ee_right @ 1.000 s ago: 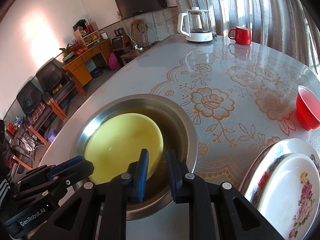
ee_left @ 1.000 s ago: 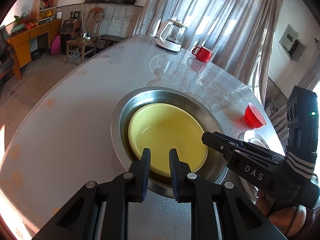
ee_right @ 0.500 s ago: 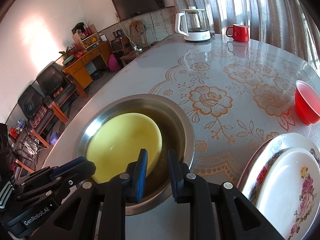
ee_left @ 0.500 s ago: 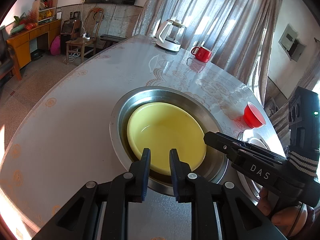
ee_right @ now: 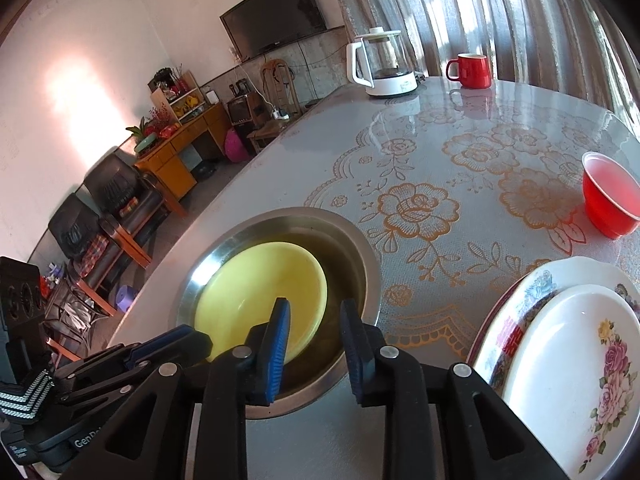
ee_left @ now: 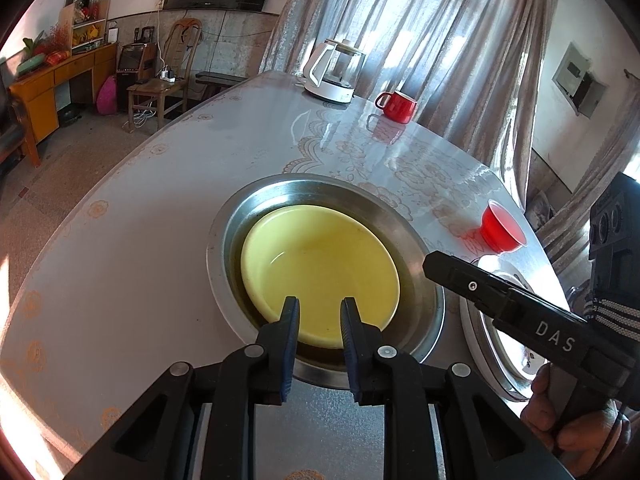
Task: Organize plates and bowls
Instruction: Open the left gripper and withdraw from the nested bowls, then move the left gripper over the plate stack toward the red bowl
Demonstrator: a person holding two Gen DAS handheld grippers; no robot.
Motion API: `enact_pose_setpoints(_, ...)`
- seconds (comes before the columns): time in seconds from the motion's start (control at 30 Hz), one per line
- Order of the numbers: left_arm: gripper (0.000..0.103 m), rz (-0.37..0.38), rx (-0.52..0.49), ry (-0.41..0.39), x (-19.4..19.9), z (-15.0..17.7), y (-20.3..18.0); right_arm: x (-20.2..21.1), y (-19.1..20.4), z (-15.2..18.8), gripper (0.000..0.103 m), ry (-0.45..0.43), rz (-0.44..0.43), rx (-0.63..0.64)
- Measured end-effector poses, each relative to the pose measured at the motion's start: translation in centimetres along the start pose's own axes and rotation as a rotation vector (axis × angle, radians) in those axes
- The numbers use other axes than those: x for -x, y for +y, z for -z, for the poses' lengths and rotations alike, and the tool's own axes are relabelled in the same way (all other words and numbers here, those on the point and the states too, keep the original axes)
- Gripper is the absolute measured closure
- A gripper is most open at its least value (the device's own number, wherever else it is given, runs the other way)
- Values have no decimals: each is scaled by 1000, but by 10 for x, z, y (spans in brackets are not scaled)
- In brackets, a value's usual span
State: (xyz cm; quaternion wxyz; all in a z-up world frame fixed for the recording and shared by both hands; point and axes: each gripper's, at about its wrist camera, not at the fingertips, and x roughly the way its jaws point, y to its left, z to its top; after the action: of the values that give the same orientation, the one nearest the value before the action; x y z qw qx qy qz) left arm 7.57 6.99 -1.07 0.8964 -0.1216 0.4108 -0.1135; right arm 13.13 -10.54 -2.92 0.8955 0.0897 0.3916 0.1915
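Yellow bowl is sitting inside the steel basin that's sunk into the counter, pushed over to the basin's left side in my right cam. My left gripper is right over the bowl's near rim with its fingers parted, nothing between them, just hovering. My right gripper is a bit more to the right, fingers also spread with a gap; the left one overlaps the bowl's right edge in the view and the other hangs over the bare steel, but I can't tell if either actually touches anything. So both are let go, not gripping. Off to my right on the counter there's a stack of plates, a smaller white floral plate on top of a bigger one with a patterned rim, just beside the basin. A red bowl sits further back from the plates, well apart from the basin. Way at the far end are a kettle and a red mug near each other by the curtains. From the left cam I can see my right gripper poking in from the right, over the plates.
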Motion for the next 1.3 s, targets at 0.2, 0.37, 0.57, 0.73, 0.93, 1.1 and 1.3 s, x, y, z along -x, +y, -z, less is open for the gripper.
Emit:
enact_pose_setpoints(0.2, 78, 11, -29, -11, 5, -2, -9, 14, -15, 1, 74, -26, -11, -52)
enact_pose_setpoints(0.37, 73, 22, -59, -16, 6, -5, -21, 31, -39, -1, 71, -54, -5, -115)
enact_pose_setpoints(0.57, 70, 49, -129, -16, 2, -12, -49, 51, -78, 0, 68, -94, 42, -208)
enact_pose_setpoints(0.73, 63, 85, -190, -2, -7, -17, -80, 71, -113, 4, 68, -132, 91, -285)
enact_pose_setpoints(0.93, 60, 113, -259, 43, -26, -21, -119, 94, -147, 15, 68, -170, 128, -354)
enact_pose_setpoints(1.1, 56, 111, -290, 75, -41, -22, -145, 107, -172, 25, 68, -192, 144, -403)
enact_pose_setpoints(1.3, 55, 87, -310, 132, -63, -24, -166, 119, -198, 34, 68, -215, 153, -454)
